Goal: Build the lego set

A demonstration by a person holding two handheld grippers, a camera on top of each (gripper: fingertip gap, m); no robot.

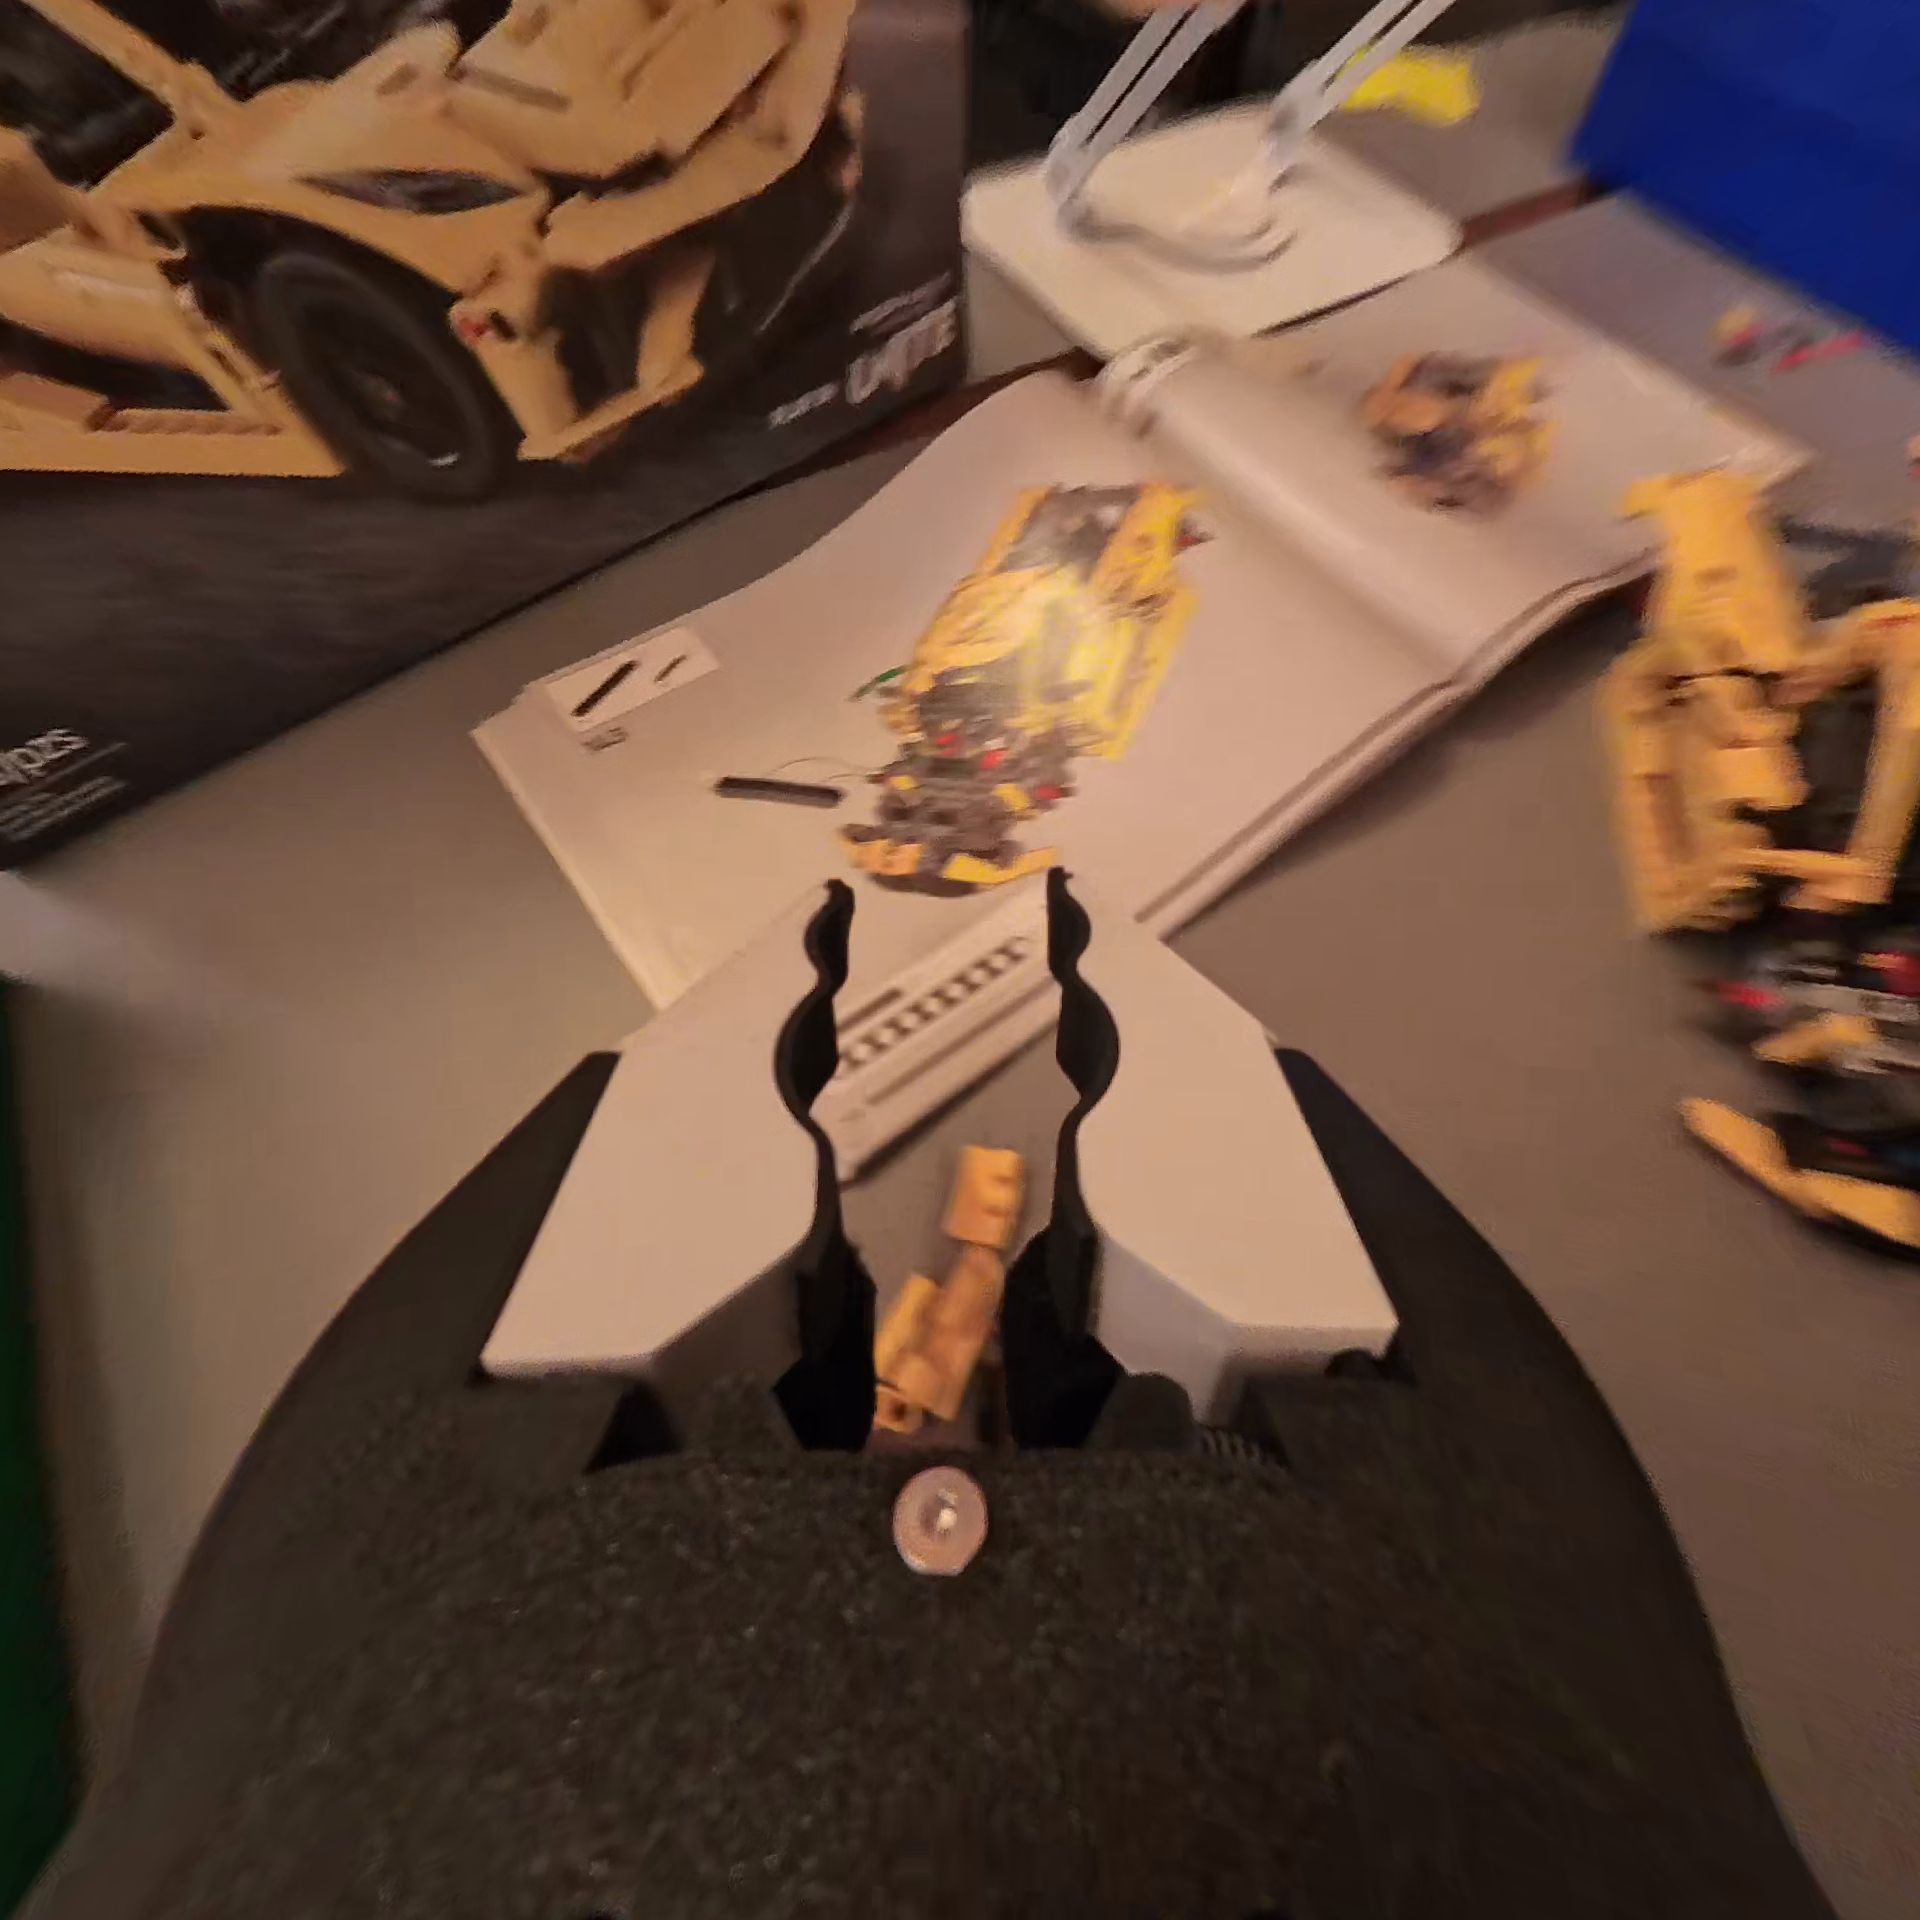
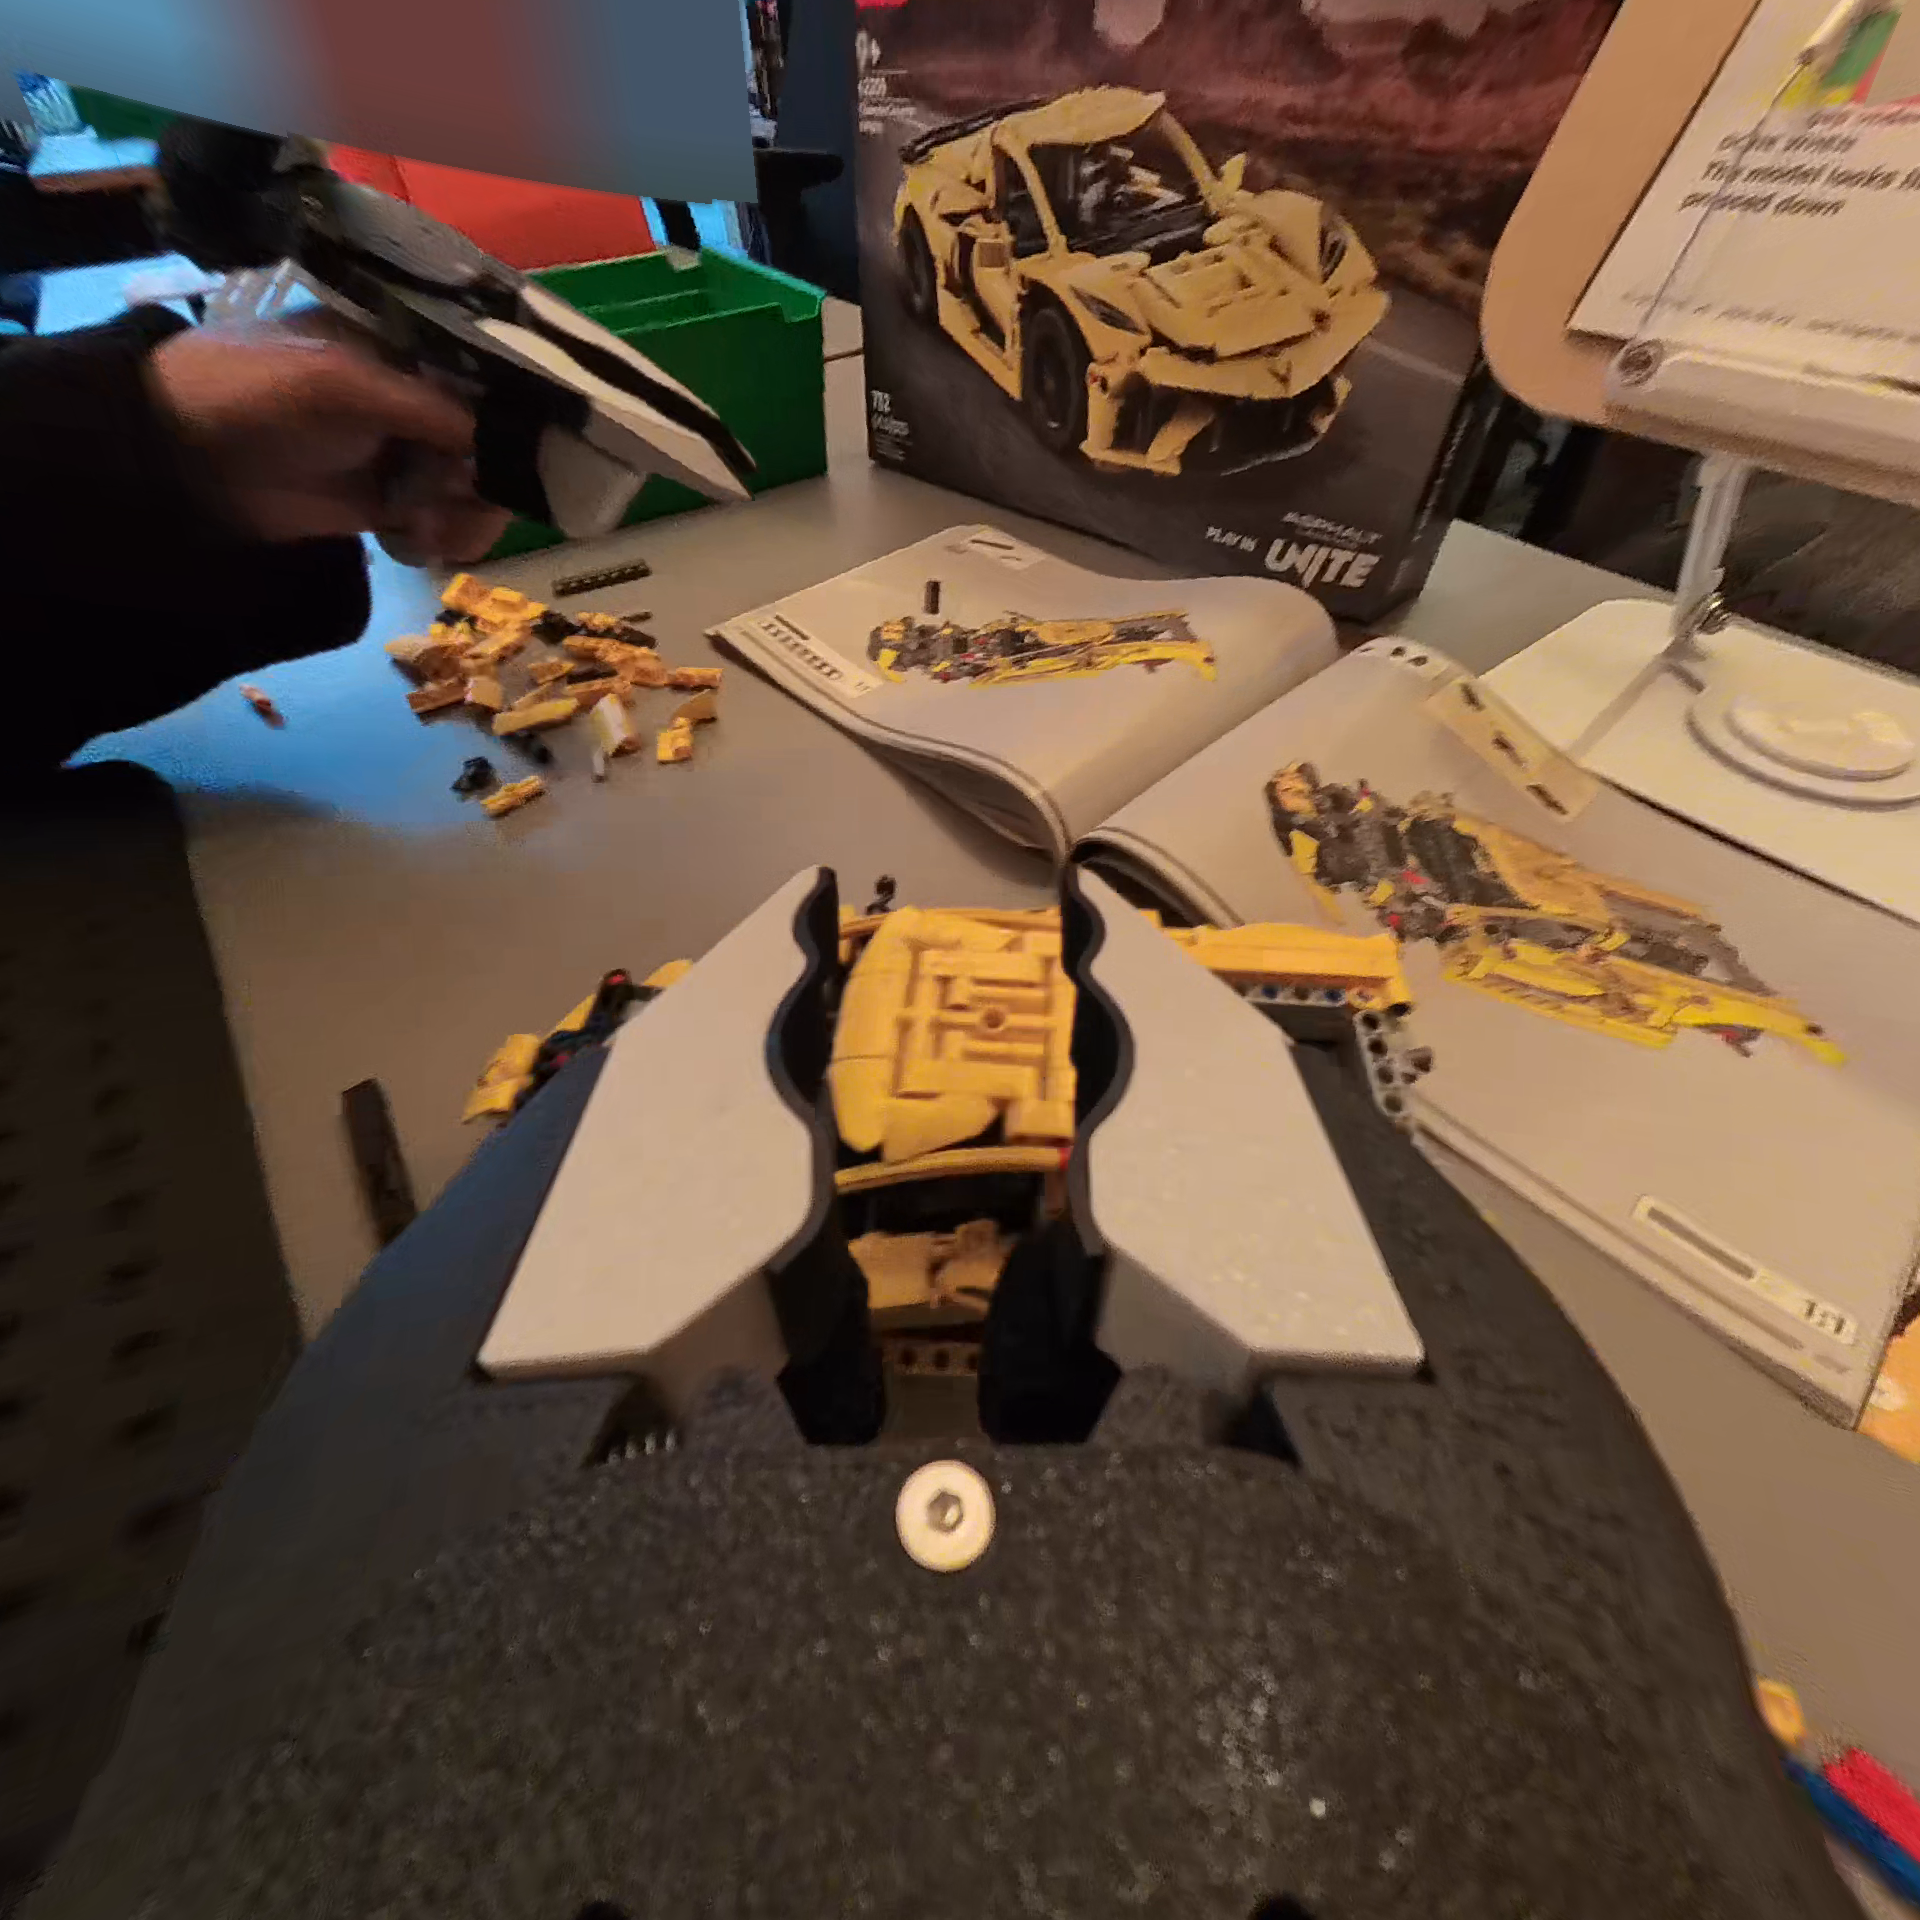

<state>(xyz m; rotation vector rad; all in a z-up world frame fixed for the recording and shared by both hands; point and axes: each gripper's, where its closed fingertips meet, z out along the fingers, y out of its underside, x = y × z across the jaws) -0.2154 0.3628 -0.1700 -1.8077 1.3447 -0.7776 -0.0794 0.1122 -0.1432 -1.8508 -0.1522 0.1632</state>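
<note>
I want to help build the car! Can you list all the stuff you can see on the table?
Half-built car: one, yellow, between the right gripper's fingers.
Loose bricks: a pile, mostly yellow, left on the table.
Small piece: one, tan, between the left gripper's fingers.
Instruction booklet: one, grey, open, mid-table.
Set box: one, dark with yellow car picture, behind the booklet.
Bin: one, green, left of the box.
Stand: one, white, far right.
Left gripper: grey fingers, held above the table.
Right gripper: grey fingers, around the car.
</note>
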